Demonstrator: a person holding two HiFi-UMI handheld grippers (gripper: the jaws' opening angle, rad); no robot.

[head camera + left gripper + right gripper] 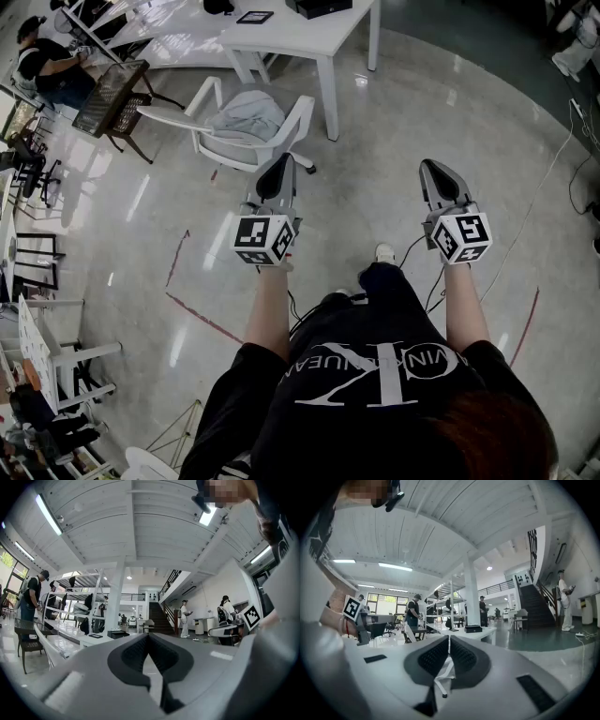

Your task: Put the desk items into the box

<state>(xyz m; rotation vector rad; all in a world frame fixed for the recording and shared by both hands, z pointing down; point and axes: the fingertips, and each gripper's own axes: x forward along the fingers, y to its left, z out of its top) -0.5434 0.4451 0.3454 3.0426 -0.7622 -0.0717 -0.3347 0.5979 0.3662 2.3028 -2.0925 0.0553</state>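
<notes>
I stand on the floor some way from a white table (309,37). On it lie a black box-like object (319,7) and a flat dark item (254,17). My left gripper (279,164) is held out in front, its jaws closed together on nothing. My right gripper (433,169) is level with it and also shut and empty. In the left gripper view the left gripper (148,638) points at the table with the black box-like object (117,633). In the right gripper view the right gripper (448,640) faces the same black object (473,629).
A white chair (246,127) with a grey cloth on it stands between me and the table. A dark wicker chair (112,98) stands at the left, near a seated person (52,66). Red tape lines (192,314) and cables (553,178) cross the glossy floor. Several people stand around the hall.
</notes>
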